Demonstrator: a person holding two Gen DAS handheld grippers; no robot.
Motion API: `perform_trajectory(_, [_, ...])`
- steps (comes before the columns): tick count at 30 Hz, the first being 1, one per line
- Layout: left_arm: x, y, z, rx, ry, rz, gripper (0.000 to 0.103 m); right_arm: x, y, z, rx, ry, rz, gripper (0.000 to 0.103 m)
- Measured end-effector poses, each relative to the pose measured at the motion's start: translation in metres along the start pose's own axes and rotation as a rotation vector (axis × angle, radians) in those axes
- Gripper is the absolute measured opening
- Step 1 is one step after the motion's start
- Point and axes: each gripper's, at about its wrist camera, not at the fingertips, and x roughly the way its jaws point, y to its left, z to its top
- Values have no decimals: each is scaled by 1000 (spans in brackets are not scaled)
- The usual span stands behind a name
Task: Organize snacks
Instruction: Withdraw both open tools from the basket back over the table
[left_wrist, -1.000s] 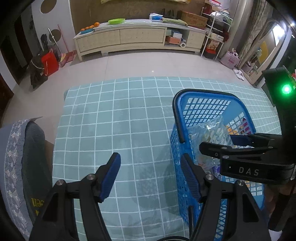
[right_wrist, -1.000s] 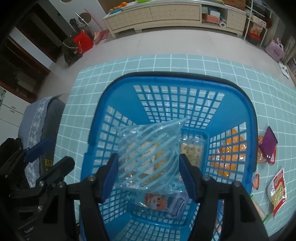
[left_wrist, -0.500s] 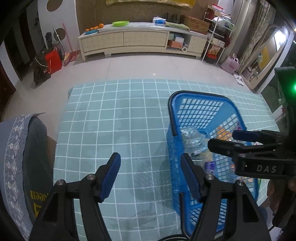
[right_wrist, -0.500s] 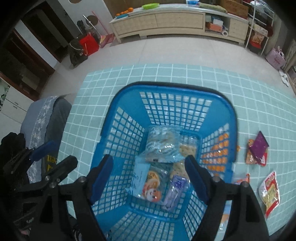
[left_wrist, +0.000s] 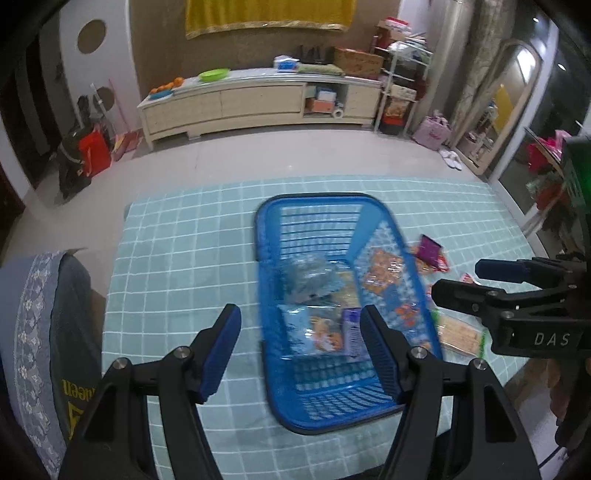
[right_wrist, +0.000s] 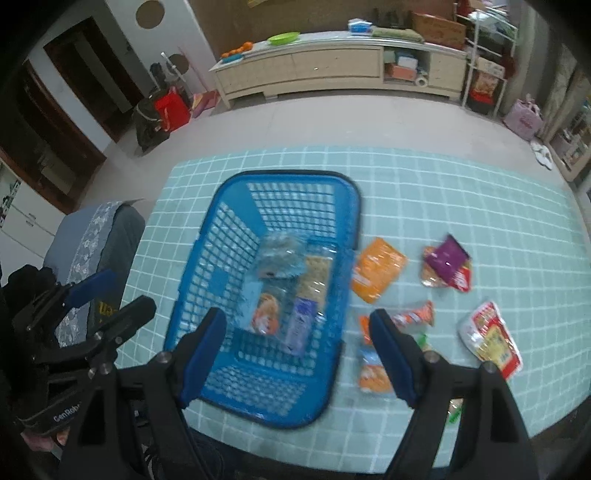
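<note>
A blue mesh basket (left_wrist: 317, 197) (right_wrist: 284, 173) stands on the teal checked tablecloth (left_wrist: 184, 240). Inside lie a clear crinkled packet (right_wrist: 280, 254), a cracker pack (right_wrist: 316, 277), a packet with a cartoon face (right_wrist: 266, 310) and a small purple pack (right_wrist: 301, 321). Loose snacks lie right of the basket: an orange packet (right_wrist: 376, 273), a purple one (right_wrist: 447, 258), a red-and-white one (right_wrist: 491, 339) and a red wrapped stick (right_wrist: 413, 315). My right gripper (right_wrist: 297, 321) hangs open and empty above the basket's near end. Beside it, my left gripper (left_wrist: 300, 317) is open and empty too.
A chair with a grey patterned cover (left_wrist: 37, 332) stands at the table's left edge. The table's near edge runs just below the basket. Far across the tiled floor is a long cream cabinet (left_wrist: 258, 99).
The right gripper let go of the clear packet, which now lies in the basket, and its jaws widened. Both grippers rose and drew back from the basket.
</note>
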Motion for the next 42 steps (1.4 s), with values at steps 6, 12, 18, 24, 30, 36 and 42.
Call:
perform_trajectory(6, [-4,-41,-3,38,2,-42,65,-28,-32,-19,35,-18,-22,83])
perform_trajectory(12, [-2,-78,-7,69,0,-61,66,-52,-68,-38,77,-42,-32,83])
perform_trajectory(18, [4,-114,-17,99,-13,-80,73,-66,-108,-58,100,-73,-60,83])
perform_trajectory(24, [17,-147,-35,109,-1,-96,74,-64,-141,-80,104,-78,-74,83])
perform_trajectory(30, [28,-169,-56,107,8,-117,74,-61,-163,-101,70,-113,-47,83])
perform_trajectory(36, [39,-182,-80,103,9,-93,74,-49,-181,-120,70,-128,52,83])
perform_trajectory(42, [57,-186,-104,74,44,-92,74,-35,-172,-143,-96,-171,-40,93])
